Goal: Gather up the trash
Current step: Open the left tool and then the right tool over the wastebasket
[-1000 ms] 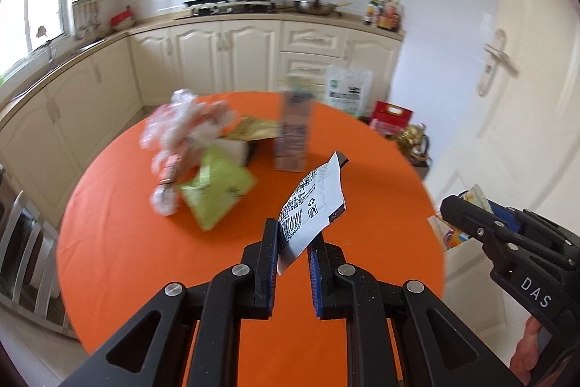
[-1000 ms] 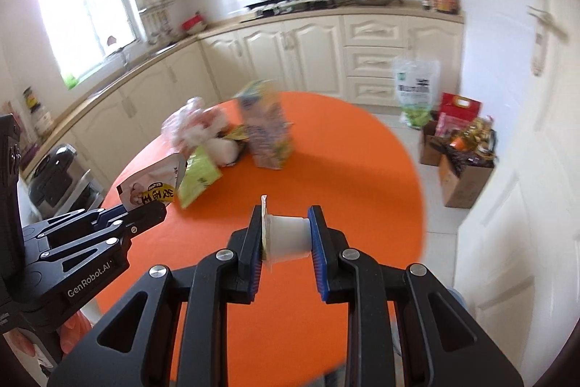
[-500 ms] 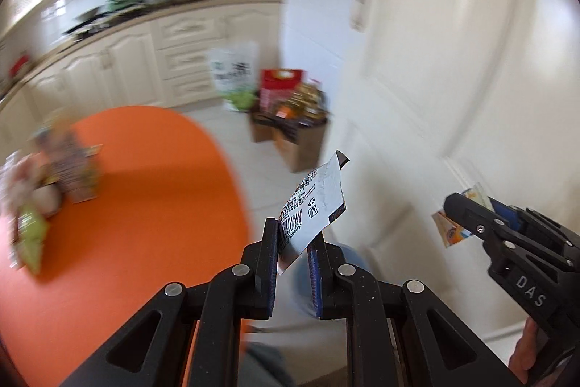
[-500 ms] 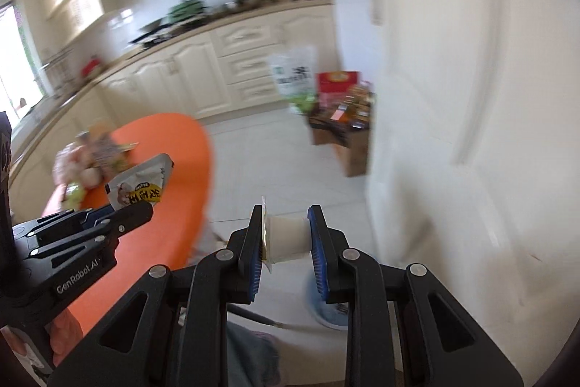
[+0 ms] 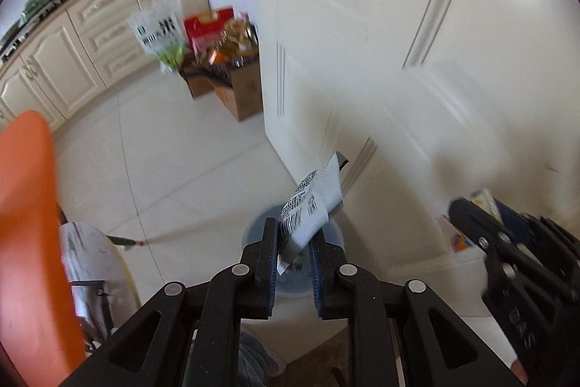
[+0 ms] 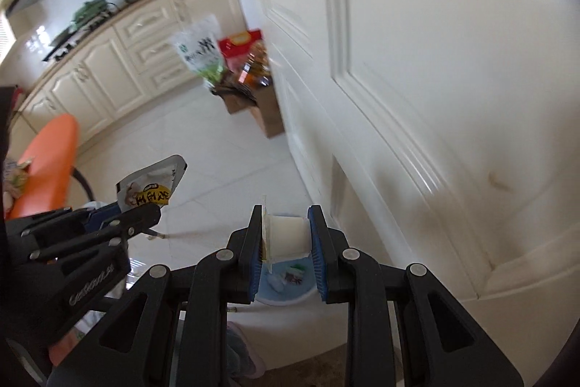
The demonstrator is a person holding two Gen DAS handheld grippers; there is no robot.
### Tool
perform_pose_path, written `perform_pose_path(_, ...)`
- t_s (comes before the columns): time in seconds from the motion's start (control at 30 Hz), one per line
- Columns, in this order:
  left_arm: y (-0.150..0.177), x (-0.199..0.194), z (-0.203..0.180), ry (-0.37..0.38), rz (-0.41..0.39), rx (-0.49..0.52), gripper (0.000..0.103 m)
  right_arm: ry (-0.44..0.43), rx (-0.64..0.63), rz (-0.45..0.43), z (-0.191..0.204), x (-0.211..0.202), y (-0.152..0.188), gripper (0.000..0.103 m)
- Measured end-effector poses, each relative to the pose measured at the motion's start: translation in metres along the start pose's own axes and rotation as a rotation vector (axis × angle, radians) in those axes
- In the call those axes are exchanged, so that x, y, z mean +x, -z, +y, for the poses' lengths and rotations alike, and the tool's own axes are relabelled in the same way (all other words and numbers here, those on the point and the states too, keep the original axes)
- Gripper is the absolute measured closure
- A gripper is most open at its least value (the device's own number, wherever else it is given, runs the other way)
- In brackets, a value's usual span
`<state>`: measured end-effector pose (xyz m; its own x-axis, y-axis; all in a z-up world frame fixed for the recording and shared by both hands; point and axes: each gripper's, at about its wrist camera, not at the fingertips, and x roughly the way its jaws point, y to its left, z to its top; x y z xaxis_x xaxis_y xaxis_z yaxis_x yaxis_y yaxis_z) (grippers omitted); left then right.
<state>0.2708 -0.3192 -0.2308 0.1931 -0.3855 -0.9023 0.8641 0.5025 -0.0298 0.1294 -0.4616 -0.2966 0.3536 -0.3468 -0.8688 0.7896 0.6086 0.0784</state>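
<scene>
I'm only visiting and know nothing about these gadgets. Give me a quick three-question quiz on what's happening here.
1. What is clamped in the right gripper?
2. True or false: the blue bin below it is empty.
3. Where does the bin stand? A on the orange table; B on the floor by the white door; C inside a cupboard.
Key: 1 a small white cup; 2 false, scraps lie inside; 3 B.

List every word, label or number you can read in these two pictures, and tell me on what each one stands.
No text reads with certainty.
Snack wrapper: yellow label with dark characters, too blurred.
Same wrapper's back, left wrist view: printed block, too small.
White bag by the cabinets: blurred characters.
Left gripper body: raised lettering, blurred.
</scene>
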Motion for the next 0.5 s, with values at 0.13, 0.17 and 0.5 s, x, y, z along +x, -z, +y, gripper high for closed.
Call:
perform_pose_path(0.13,-0.039,0.05,-0.006,0.008,0.072,0.009,0.087,0.022,0.016,0.036,-0.013,0.021,0.003,0.08)
perform_pose_path(0.17,-0.047,0.059,-0.008,0.005,0.087,0.009,0.087,0.021,0.022,0.046,-0.015,0.027,0.004,0.08)
perform_pose_path(0.5,-0.068,0.102,0.009,-0.049,0.144,-0.061,0.087,-0.071,-0.002,0.114,0.01,0.074,-0.004,0.079)
